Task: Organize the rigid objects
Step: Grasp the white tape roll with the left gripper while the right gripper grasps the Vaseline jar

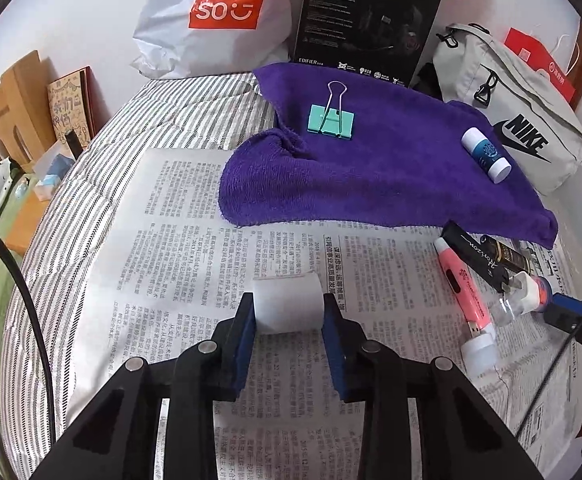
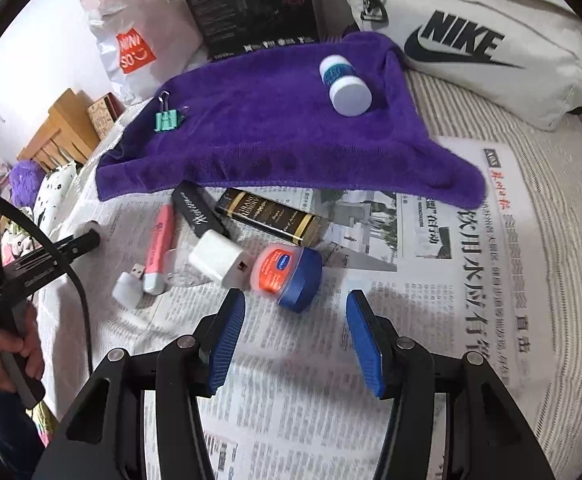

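Observation:
My left gripper [image 1: 288, 314] is shut on a white paper roll [image 1: 288, 305], held just above the newspaper [image 1: 195, 216]. My right gripper [image 2: 295, 322] is open and empty, just short of a blue Vaseline jar [image 2: 291, 274]. Beside the jar lie a white charger plug [image 2: 219, 261], a clear small bottle [image 2: 177, 270], a pink USB stick [image 2: 159, 246] with its white cap [image 2: 127, 288], a black box [image 2: 201, 214] and a black-and-gold box [image 2: 269, 216]. On the purple towel [image 1: 371, 168] lie a teal binder clip [image 1: 331, 118] and a white-and-blue glue stick [image 1: 486, 154].
A grey Nike bag [image 1: 511, 120] lies right of the towel. A black Edifier box [image 1: 367, 20] and a white Miniso bag [image 1: 215, 16] stand behind it against the wall. The striped bed cover [image 1: 103, 168] drops off at the left toward a wooden headboard [image 1: 7, 104].

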{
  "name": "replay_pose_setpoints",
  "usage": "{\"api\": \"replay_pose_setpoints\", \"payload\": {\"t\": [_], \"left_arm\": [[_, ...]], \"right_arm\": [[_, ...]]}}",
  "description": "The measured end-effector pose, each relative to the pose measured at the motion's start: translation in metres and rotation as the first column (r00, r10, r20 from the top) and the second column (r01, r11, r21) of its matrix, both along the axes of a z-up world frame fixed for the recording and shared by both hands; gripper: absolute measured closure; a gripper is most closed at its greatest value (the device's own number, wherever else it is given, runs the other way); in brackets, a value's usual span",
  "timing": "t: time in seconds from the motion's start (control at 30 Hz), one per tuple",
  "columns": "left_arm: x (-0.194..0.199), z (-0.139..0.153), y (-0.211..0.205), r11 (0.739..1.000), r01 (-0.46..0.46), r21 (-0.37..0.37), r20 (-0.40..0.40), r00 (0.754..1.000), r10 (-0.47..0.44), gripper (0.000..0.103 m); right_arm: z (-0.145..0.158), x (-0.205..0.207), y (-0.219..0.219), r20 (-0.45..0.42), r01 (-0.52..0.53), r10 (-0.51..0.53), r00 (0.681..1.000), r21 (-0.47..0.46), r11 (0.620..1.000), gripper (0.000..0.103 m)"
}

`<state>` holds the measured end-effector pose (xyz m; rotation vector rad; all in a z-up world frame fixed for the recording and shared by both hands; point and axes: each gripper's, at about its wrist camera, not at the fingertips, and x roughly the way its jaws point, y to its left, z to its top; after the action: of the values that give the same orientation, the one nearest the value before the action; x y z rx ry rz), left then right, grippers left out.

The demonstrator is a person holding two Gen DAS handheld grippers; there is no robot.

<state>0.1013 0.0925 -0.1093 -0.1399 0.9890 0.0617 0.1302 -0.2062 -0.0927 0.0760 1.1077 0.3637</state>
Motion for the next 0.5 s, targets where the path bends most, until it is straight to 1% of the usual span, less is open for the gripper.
{"api": "replay_pose_setpoints", "payload": {"t": [0.2, 0.27, 0.4, 0.5], "left_arm": [[0.0, -0.001, -0.002, 1.0, 0.004, 0.003, 0.002, 1.0, -0.004, 0.071], [0.0, -0.001, -0.002, 1.0, 0.003, 0.0, 0.003, 1.0, -0.003, 0.071], [-0.001, 0.0, -0.001, 1.0, 0.008, -0.003, 0.007, 1.0, -0.008, 0.071], [-0.001, 0.0, -0.001, 1.0, 0.004, -0.005, 0.008, 1.0, -0.004, 0.071]], "right_arm": [[-0.005, 0.009, 0.01, 0.021, 0.028, -0.028, 0.999, 0.005, 1.0, 0.05], [-0.006, 0.011, 0.016, 0.042, 0.029, -0.027, 0.999, -0.03, 0.999, 0.051], [-0.007, 0.009, 0.022, 0.064, -0.012, 0.02, 0.998, -0.123, 0.992, 0.053], [-0.007, 0.007, 0.009, 0.058, 0.014, -0.007, 0.998, -0.121, 0.993, 0.053]]}}
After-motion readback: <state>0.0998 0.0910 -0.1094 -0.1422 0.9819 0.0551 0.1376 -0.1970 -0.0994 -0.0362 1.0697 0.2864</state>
